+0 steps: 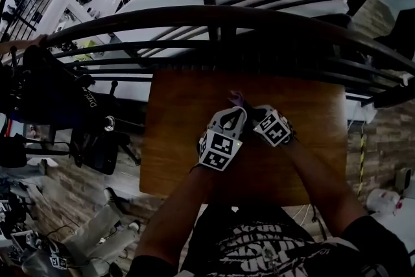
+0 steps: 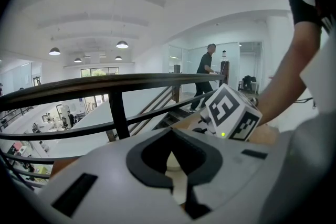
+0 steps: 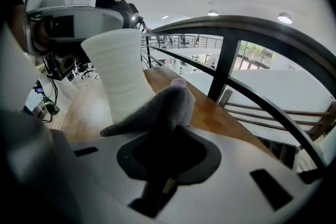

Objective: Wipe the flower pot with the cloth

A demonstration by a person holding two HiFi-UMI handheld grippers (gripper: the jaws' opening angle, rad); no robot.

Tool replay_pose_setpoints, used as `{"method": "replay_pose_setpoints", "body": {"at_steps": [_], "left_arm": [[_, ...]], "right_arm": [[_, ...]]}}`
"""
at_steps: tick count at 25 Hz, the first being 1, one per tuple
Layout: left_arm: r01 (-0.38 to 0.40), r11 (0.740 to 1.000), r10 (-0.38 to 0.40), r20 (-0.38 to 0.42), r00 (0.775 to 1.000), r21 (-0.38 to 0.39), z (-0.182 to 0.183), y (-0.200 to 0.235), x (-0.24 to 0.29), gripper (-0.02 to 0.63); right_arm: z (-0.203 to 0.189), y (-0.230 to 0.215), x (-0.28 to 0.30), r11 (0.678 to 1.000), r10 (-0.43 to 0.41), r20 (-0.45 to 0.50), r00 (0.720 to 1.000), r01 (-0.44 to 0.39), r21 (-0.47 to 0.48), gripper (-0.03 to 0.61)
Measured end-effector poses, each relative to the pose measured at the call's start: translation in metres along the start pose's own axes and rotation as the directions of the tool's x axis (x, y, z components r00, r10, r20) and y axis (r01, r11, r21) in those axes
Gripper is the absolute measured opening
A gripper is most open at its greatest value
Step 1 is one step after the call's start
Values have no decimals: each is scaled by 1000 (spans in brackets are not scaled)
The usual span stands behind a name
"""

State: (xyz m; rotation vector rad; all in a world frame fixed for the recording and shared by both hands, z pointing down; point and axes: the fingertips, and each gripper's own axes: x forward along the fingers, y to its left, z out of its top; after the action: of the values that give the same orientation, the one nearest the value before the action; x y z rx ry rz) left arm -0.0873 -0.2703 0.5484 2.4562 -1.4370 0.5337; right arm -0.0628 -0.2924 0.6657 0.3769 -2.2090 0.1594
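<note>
**Cloth against the pot's side, both claws gripping**

The white ribbed flower pot (image 3: 118, 68) stands upright on the wooden table (image 1: 178, 146), close to the table's far edge under the dark metal railing (image 1: 214, 15). The left gripper (image 1: 228, 119) is closed on the pot. In the left gripper view a pale patch of the pot fills the gap between its jaws. In the right gripper view that gripper's body sits just beside the pot's rim.

The right gripper (image 3: 170, 136) is clamped on a grey cloth (image 3: 157, 110). The cloth is bunched between its jaws and bulges out in front of them. The free fold of the cloth lies against the pot's lower side and touches it. A small pink thing (image 3: 179, 82) shows just behind the cloth; what it is cannot be made out.

In the head view the two grippers sit side by side near the middle of the table, and their marker cubes nearly touch. The person's bare forearms reach in from the bottom edge. The right gripper's marker cube (image 2: 231, 113) fills the right of the left gripper view.
</note>
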Motion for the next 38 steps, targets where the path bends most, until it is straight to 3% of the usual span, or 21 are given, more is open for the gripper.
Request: {"method": "replay_pose_setpoints", "body": {"at_steps": [7, 15, 25, 31, 38], "left_arm": [[8, 1000, -8, -1, 1000, 10, 1, -2, 1, -2], [23, 1000, -23, 0, 1000, 8, 5, -4, -1, -2], [30, 1000, -30, -3, 1000, -4, -1, -2, -1, -2], [41, 999, -41, -14, 999, 6, 4, -6, -2, -2], [47, 999, -46, -18, 999, 12, 7, -14, -3, -2]], "right_arm": [[-21, 33, -14, 999, 34, 0, 999, -34, 34, 46], [-25, 78, -17, 981, 72, 27, 997, -76, 180, 46], [4, 134, 10, 983, 158, 30, 987, -160, 90, 46], [-3, 129, 2, 982, 177, 20, 984, -178, 68, 46], [-34, 86, -27, 991, 85, -4, 996, -84, 108, 47]]}}
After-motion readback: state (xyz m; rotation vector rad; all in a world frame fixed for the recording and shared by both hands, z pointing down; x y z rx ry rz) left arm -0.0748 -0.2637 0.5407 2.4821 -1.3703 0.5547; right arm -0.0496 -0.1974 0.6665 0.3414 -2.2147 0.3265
